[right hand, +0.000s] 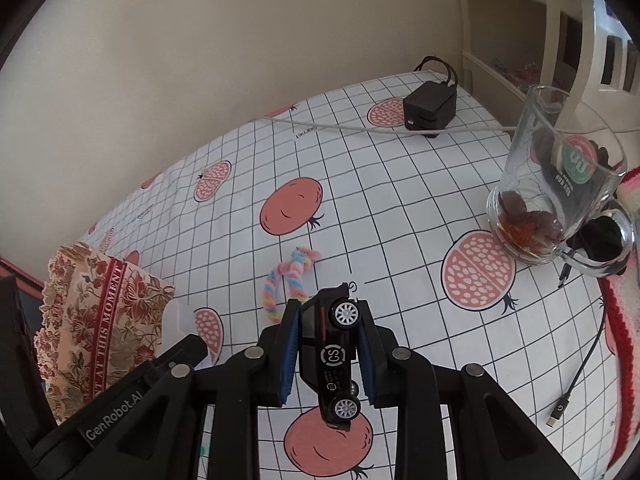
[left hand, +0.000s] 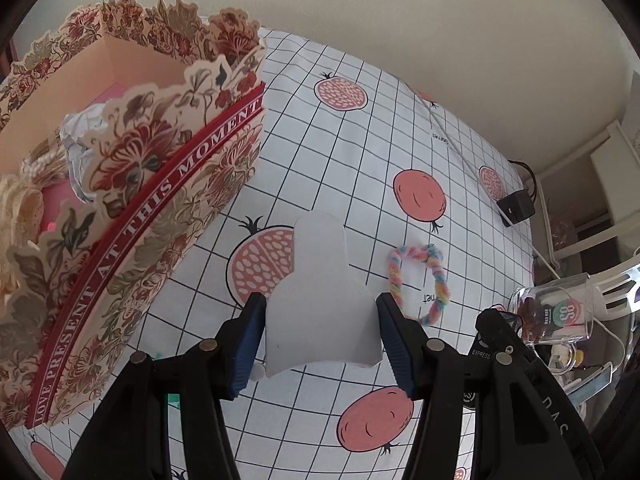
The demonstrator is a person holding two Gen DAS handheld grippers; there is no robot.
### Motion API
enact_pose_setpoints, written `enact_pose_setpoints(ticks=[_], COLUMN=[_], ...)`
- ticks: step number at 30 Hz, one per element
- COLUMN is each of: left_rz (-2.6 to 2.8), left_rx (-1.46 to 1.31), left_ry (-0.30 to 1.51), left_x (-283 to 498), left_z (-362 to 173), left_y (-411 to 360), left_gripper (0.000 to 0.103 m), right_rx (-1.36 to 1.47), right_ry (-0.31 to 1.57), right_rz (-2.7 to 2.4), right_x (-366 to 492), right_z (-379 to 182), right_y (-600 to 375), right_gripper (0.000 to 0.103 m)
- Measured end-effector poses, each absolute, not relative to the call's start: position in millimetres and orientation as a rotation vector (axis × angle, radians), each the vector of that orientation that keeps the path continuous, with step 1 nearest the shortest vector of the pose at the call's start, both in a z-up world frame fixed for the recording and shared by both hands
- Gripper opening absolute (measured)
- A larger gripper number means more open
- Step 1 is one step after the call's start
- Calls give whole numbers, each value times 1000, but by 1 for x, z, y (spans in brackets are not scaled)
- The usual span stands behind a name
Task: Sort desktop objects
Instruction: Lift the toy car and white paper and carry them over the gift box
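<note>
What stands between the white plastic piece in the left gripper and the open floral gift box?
Nothing visible does. The left gripper holds the white plastic piece above the tablecloth, and the floral gift box stands open just to its left. Only its high scalloped wall must be cleared.

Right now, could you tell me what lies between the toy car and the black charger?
The pastel chenille loop lies between toy car and charger; otherwise bare tablecloth, in the right wrist view.

Open cloth [right hand: 360, 200] ahead of me, box [left hand: 132, 208] walling my left, glass [right hand: 560, 184] (charger [right hand: 430, 106] beyond) on my right
</note>
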State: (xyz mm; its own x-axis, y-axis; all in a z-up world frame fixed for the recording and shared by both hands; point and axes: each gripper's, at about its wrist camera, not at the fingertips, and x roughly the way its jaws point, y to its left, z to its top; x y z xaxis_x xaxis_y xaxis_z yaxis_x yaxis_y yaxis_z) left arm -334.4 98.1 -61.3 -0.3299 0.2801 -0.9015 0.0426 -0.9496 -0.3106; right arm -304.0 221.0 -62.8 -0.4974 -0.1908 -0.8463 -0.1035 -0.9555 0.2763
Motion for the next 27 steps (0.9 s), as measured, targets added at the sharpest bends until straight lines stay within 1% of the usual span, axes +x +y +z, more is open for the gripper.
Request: enact_pose_setpoints(ticks=[13,22,27], left_rz=[2486,2513,2525], left_rx=[-1450,-1349,-1285], left_ry=[-477,-562,-622], left_x=[-322,-314,-309], left_z=[19,52,66], left_y=[95,73,62], left_gripper=[58,58,58], right_rx=[1200,985,897], right_ry=[-597,-621,-597], right_rz=[-2720,-2731,-2733], right_x=[-283,-262,-252], right_z=[18,67,84], right_y=[224,219,210], right_gripper=[29,29,29])
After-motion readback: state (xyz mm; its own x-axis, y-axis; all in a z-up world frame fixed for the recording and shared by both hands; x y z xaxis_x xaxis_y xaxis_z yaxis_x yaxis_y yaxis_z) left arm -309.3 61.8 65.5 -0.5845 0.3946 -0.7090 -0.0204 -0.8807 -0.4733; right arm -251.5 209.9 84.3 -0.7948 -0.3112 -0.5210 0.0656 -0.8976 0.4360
